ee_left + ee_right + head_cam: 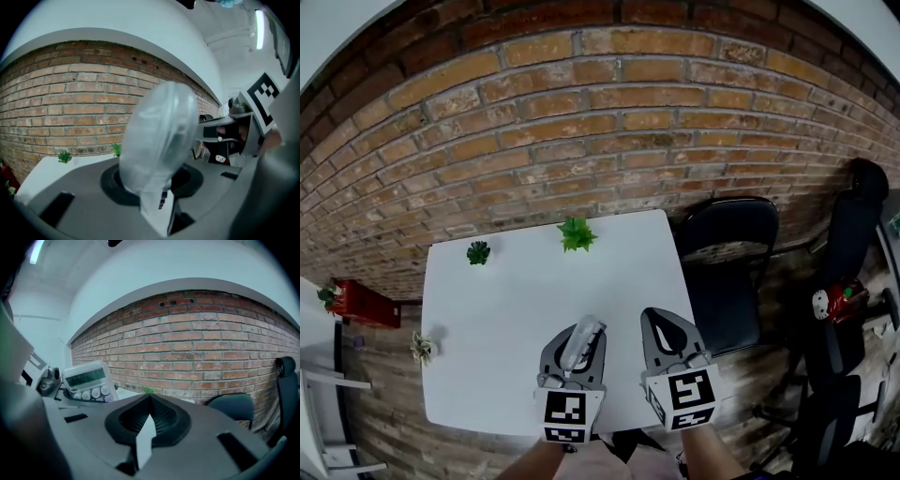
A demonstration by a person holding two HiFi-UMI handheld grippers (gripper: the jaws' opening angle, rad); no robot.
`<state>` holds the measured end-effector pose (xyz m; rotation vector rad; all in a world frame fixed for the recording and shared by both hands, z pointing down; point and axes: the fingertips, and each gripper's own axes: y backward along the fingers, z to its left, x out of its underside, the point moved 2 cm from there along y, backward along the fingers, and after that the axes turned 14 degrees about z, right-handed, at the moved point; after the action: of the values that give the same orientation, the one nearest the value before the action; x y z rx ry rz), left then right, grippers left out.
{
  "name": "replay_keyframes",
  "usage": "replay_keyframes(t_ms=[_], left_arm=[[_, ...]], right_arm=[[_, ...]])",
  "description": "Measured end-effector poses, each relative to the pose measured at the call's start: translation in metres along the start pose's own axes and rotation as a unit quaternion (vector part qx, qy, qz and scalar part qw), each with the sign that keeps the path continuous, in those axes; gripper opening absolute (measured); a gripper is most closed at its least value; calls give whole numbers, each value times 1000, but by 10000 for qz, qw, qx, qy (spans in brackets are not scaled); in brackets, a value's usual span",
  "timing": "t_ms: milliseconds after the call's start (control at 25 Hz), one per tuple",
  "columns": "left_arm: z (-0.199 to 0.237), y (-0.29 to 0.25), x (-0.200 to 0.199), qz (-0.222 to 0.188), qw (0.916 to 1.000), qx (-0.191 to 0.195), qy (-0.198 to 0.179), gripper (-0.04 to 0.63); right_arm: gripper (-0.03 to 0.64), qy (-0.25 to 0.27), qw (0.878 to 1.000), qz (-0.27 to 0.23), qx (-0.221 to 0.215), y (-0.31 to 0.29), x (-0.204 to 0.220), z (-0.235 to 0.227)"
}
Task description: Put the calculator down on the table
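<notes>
My left gripper [581, 330] has its jaws clamped on the calculator [159, 136], held over the white bench [502, 319]. My right gripper [661, 323] has its jaws together, holding nothing. I'm in the lowering step: next, I think, I set it flat, then release.

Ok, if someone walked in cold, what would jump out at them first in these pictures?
A red brick wall fills the background behind a white table. Over the table's near edge, the left gripper holds a pale calculator, and the right gripper beside it is shut and empty. A bright green plant and a darker plant sit at the far edge.
</notes>
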<state>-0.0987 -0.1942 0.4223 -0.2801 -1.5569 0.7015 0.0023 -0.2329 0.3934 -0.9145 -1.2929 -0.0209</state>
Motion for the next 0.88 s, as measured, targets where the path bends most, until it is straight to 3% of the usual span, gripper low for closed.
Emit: replay_keyframes(t_ms=[280,600,880], left_arm=[[-14,-35,49,804,9958,414,137,138],[-26,-68,101,1666,9831,746,140,138],[-27,-82,112,1985,9744,1002,343,140]], right_arm=[[3,-220,9993,297,74,-6,27,-11],[3,-421,9975,540,161,-13,50,-27],[3,-553,9964,614,215,-18,59,-36]])
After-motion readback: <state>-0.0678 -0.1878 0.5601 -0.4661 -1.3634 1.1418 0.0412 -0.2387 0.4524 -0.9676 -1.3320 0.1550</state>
